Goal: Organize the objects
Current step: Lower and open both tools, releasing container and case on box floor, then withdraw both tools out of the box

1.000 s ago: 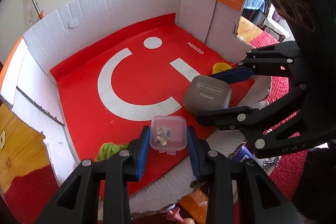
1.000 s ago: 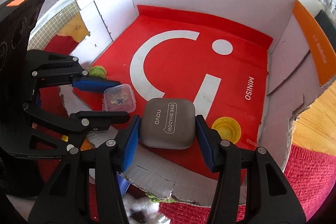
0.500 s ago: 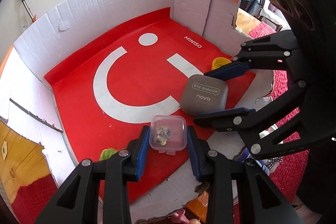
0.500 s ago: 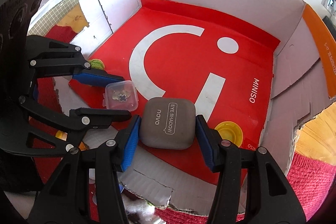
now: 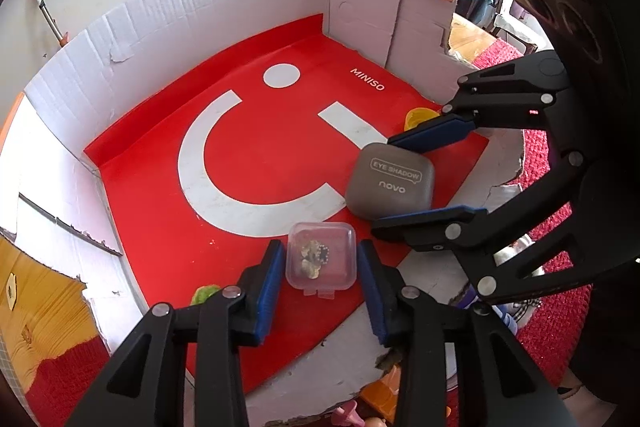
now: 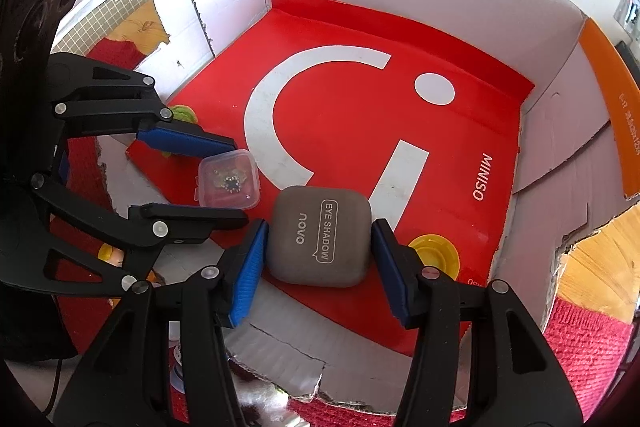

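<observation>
Cap (image 6: 434, 254) and green scrap (image 6: 182, 115) flank both cases

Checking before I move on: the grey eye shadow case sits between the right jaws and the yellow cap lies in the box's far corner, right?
Not quite. The yellow cap lies near the box's torn front edge, beside the eye shadow case, as the right wrist view shows.

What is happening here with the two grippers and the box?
A person is putting small things into a cardboard box with a red floor. The left gripper is opening around a clear plastic case that rests on the floor. The right gripper straddles a grey eye shadow case, also on the floor, with small gaps at its pads. A yellow cap lies beside it.
</observation>
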`<state>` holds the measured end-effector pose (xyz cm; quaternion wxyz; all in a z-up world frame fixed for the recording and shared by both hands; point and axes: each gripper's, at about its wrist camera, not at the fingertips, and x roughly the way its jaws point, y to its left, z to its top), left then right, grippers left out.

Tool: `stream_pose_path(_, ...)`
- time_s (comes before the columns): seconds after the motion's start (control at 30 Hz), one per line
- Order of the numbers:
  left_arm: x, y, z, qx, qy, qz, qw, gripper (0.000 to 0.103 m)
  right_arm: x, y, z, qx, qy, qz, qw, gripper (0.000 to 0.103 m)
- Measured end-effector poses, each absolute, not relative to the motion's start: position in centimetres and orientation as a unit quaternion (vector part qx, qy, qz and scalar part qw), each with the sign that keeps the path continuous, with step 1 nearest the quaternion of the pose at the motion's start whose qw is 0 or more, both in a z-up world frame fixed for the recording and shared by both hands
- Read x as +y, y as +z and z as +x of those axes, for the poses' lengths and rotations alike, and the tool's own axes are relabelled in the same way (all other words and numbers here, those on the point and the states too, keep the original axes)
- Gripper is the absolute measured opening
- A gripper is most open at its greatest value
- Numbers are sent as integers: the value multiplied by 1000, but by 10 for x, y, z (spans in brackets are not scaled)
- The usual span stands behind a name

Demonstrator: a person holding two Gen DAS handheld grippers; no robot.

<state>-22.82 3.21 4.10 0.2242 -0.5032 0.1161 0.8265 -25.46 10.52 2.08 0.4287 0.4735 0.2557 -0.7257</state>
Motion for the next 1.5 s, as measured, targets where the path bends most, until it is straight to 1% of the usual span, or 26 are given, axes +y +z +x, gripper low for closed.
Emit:
stream_pose_path(0.53, 32, 42, -228, 117, 828, -501, 224, 40, 98, 19, -251, 259, -726, 471, 429, 52)
stream_pose_path(0.6, 32, 42, -228, 117, 827, -501, 224, 41, 97, 19, -250, 259, -726, 471, 429, 52)
stream_pose_path(0.73, 31, 45, -229, 114, 829, -500, 222, 45, 98, 21, -250, 258, -727, 470, 430, 52)
stream_pose_path(0.9, 30, 48, -224, 113, 831, -497, 224, 45, 97, 21, -251, 257, -728, 468, 430, 54)
stream_pose_path(1.03, 30, 53, -221, 115, 835, -491, 222, 51, 99, 25, -251, 256, -730, 465, 430, 54)
stream_pose_path(1.27, 26, 64, -214, 105, 846, -479, 211, 51, 100, 32, -247, 251, -738, 456, 429, 56)
stream_pose_path(1.5, 18, 85, -201, 78, 869, -449, 192, 51, 109, 52, -237, 236, -756, 433, 430, 59)
